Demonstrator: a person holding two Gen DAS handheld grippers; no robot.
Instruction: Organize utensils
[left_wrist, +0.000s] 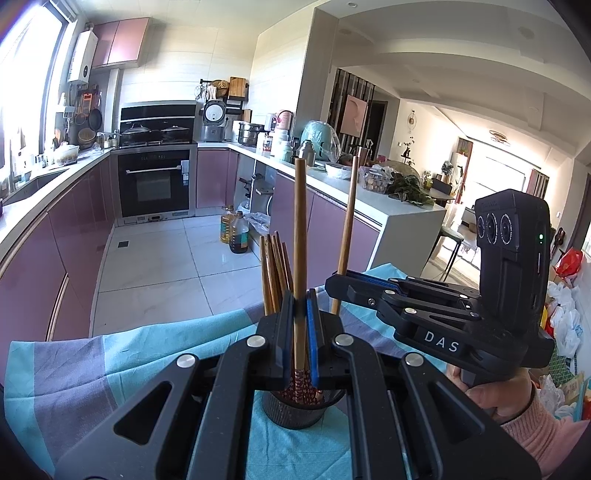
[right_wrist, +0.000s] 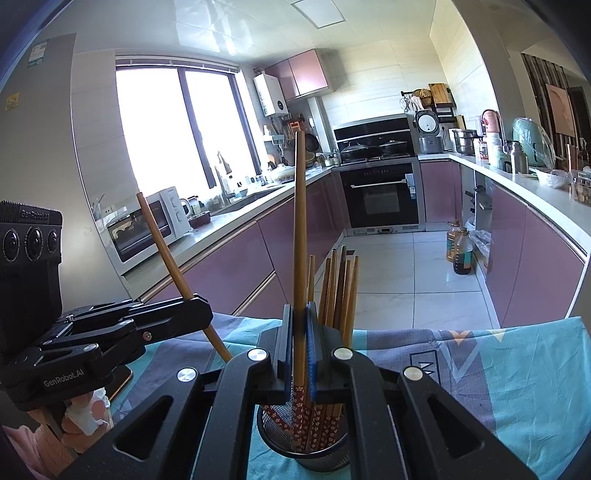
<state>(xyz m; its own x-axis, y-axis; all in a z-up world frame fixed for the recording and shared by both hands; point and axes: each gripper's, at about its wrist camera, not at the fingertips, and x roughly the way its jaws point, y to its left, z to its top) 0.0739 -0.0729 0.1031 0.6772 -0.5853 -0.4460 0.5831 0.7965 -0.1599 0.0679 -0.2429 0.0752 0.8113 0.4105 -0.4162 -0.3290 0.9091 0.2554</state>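
Observation:
A black mesh holder (left_wrist: 295, 411) (right_wrist: 308, 448) stands on the teal and grey cloth (left_wrist: 110, 362) (right_wrist: 517, 369), with several brown chopsticks (left_wrist: 275, 275) (right_wrist: 341, 288) leaning in it. My left gripper (left_wrist: 300, 308) (right_wrist: 201, 308) is shut on one chopstick (left_wrist: 300, 221) (right_wrist: 166, 251), whose patterned lower end reaches into the holder. My right gripper (right_wrist: 300, 319) (left_wrist: 334, 282) is shut on a second chopstick (right_wrist: 300, 221) (left_wrist: 347, 221), also over the holder. The two grippers sit close together, one on each side of the holder.
A hand in a pink sleeve (left_wrist: 517, 402) holds the right gripper's handle. Beyond the table's far edge lie the tiled floor, two oil bottles (left_wrist: 234, 232), purple cabinets, an oven (right_wrist: 382, 195) and a microwave (right_wrist: 147, 225) on the counter.

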